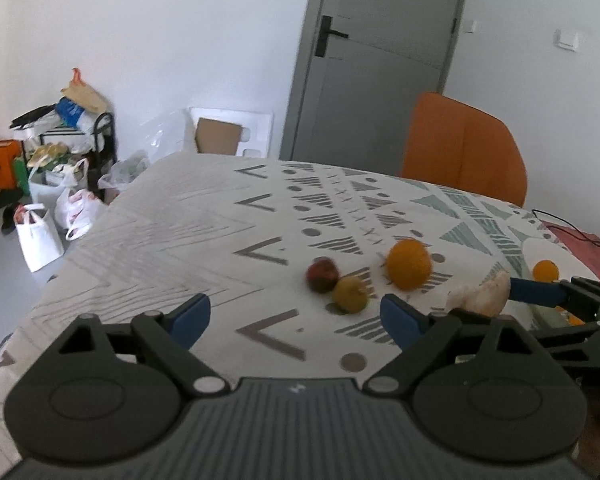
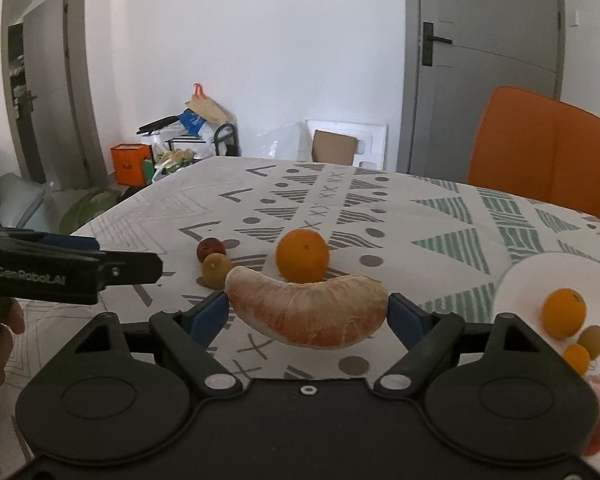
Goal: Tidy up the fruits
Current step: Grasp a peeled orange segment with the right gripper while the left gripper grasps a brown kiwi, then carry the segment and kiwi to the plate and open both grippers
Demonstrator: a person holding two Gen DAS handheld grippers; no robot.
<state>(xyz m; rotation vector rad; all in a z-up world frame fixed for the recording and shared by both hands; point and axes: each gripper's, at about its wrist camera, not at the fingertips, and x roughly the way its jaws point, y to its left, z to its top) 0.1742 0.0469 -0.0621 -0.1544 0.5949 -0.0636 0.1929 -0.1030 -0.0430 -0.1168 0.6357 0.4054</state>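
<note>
A: What does the right gripper have?

B: A peeled pomelo segment, clamped end to end between the blue pads, held above the desk. The membrane is still on, pale with pink flesh showing through along the lower curve.

A: How will it handle?

B: Light and soft, I'd judge. It looks like a thin skin over juicy pulp, so a hard squeeze could split it or bend it at the middle. The dry membrane should give fair friction. Holding it at the tips, as now, is the weaker grip; across the thick middle would likely be steadier.

A: And the left gripper?

B: Wide apart, holding nothing, hovering over the patterned cloth near the loose fruit.

A: What is loose?

B: A large orange, a dark red fruit and a brownish-green one, maybe a kiwi, the last two touching. The orange is firm and round, so it could roll; take it across its widest part.

A: Where does the fruit go?

B: Probably the white plate on the right, which already carries a small orange and other small fruits.
</note>
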